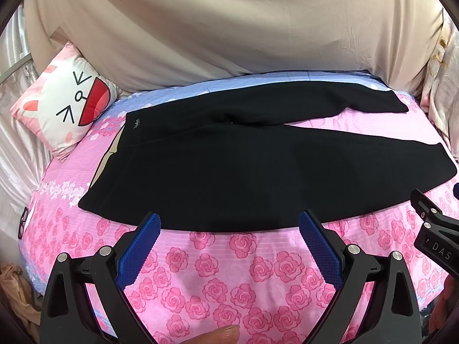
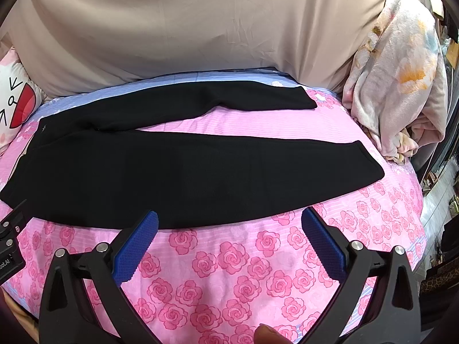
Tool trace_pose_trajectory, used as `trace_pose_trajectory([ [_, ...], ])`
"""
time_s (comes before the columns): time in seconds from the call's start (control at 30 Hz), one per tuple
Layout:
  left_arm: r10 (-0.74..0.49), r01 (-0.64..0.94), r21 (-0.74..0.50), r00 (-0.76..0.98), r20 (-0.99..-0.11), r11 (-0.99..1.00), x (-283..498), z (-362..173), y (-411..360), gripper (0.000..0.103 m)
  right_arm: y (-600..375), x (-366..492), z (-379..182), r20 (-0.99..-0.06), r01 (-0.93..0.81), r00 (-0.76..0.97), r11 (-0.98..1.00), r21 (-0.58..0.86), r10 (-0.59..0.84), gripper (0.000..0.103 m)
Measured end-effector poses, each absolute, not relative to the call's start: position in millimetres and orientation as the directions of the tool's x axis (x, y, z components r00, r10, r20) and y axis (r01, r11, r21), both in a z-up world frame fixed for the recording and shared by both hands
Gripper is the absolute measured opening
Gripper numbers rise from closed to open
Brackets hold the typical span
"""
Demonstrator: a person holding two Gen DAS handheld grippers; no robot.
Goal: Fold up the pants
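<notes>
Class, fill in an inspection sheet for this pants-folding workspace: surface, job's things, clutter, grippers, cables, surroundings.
Surface: bed with a pink rose-print cover, a blue band along its far edge.
Job's things: black pants lie flat and unfolded, waistband toward the left, the two legs spread apart toward the right.
Clutter: cat-face cushion at the left end; crumpled floral blanket at the right end. Neither touches the pants.
Grippers: left gripper and right gripper both open, empty, at the pants' near edge.
Cables: nothing seen.
Surroundings: beige sheet draped behind the bed; room details at the right are too blurred to tell.
</notes>
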State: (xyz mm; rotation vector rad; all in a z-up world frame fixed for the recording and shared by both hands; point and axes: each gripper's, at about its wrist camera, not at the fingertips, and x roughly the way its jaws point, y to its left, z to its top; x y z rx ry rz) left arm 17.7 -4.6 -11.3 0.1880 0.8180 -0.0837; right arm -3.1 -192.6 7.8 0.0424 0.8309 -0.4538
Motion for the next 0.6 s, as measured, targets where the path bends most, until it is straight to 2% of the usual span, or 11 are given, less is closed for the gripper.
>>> trace_pose_trajectory([
  [0.6, 0.004, 0.137, 0.127, 0.666, -0.746, 0.982, 30.7, -15.3, -3.4, 0.095, -195.8, 9.5, 0.8, -0.737, 0.398, 0.576, 0.909, -0.125, -0.354, 0.098],
])
